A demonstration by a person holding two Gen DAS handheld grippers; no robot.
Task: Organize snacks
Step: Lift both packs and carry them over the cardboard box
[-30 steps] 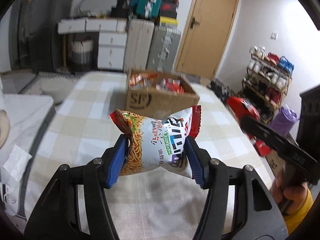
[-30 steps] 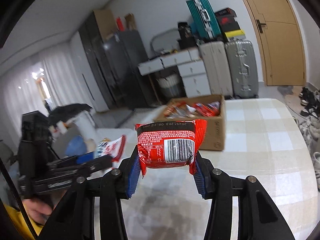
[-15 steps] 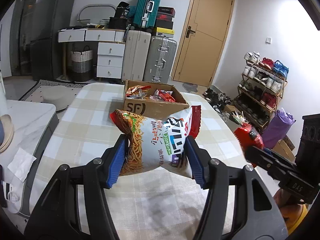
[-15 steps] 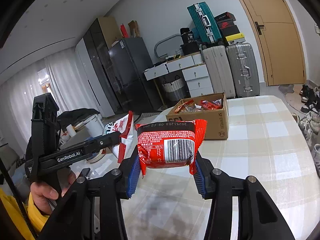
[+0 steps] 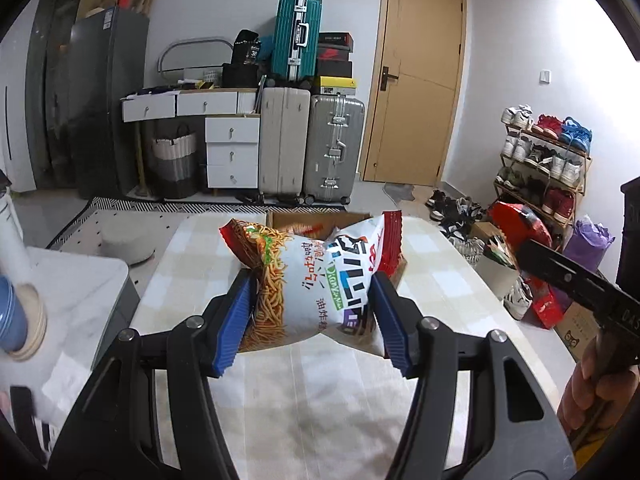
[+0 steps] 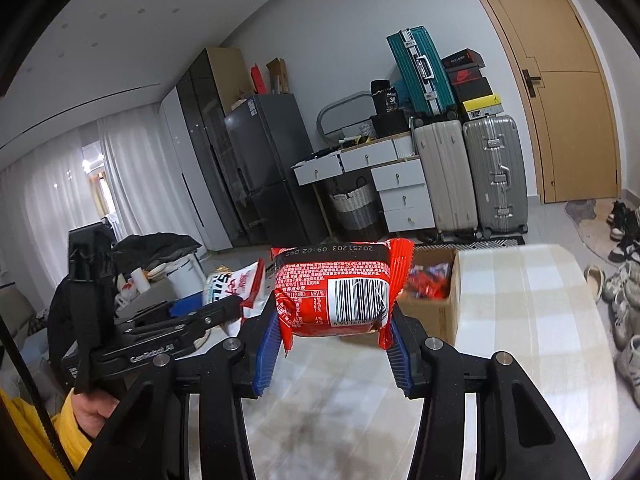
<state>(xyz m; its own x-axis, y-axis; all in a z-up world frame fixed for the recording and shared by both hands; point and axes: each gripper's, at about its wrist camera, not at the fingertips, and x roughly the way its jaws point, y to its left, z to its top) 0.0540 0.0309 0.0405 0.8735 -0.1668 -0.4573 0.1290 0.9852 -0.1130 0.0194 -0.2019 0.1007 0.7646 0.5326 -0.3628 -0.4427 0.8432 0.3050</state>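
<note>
Above the table [image 5: 320,420], both grippers grip snack packets

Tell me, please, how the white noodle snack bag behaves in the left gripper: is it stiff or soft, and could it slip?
The noodle snack bag is probably soft and light: its sides dent where the left gripper pinches it. The glossy film may be slippery. The contents are likely brittle, so a harder squeeze could crush them.

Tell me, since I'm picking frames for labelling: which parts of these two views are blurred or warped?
Left wrist view: noodle packet sharp, cup at the left edge smeared, door bowed by the fisheye. Right wrist view: red packet crisp, cardboard box and tablecloth blurred.
</note>
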